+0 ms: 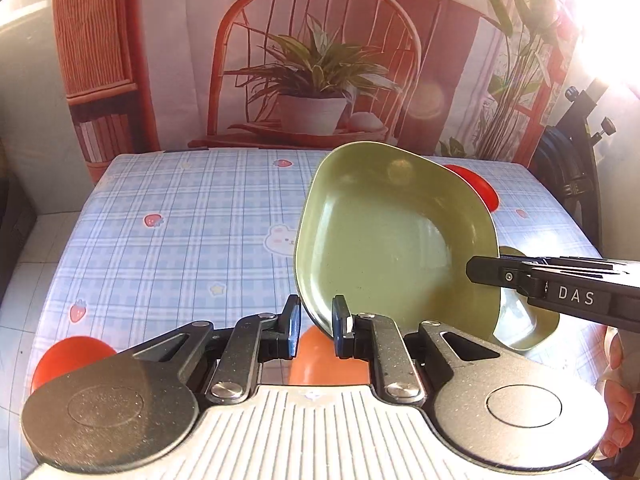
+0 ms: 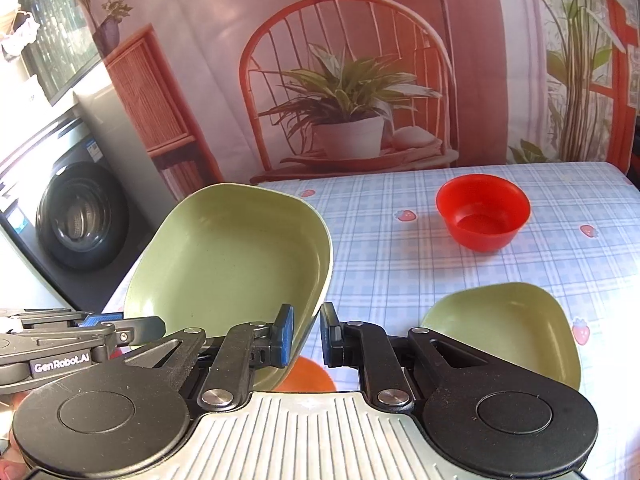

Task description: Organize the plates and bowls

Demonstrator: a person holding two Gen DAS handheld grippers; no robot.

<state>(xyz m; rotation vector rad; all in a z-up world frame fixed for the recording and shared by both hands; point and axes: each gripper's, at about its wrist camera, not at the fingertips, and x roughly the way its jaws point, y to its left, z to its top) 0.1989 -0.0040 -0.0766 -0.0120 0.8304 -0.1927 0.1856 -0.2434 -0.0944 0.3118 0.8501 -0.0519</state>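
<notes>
A green squarish plate (image 1: 392,236) is held tilted above the table, also in the right wrist view (image 2: 232,256). My left gripper (image 1: 316,326) has its jaws around the plate's near rim. My right gripper (image 2: 306,334) straddles the plate's opposite rim, jaws slightly apart; it shows in the left wrist view (image 1: 492,272) reaching in from the right. A second green plate (image 2: 508,328) lies flat on the table, partly seen under the held one (image 1: 524,324). A red bowl (image 2: 484,210) stands upright at the back, and its edge shows behind the plate (image 1: 480,188).
The table has a blue plaid cloth (image 1: 180,220). An orange dish (image 1: 320,360) lies under my grippers, also in the right wrist view (image 2: 306,376). Another red dish (image 1: 68,360) sits at the front left. A washing machine (image 2: 76,216) stands left of the table.
</notes>
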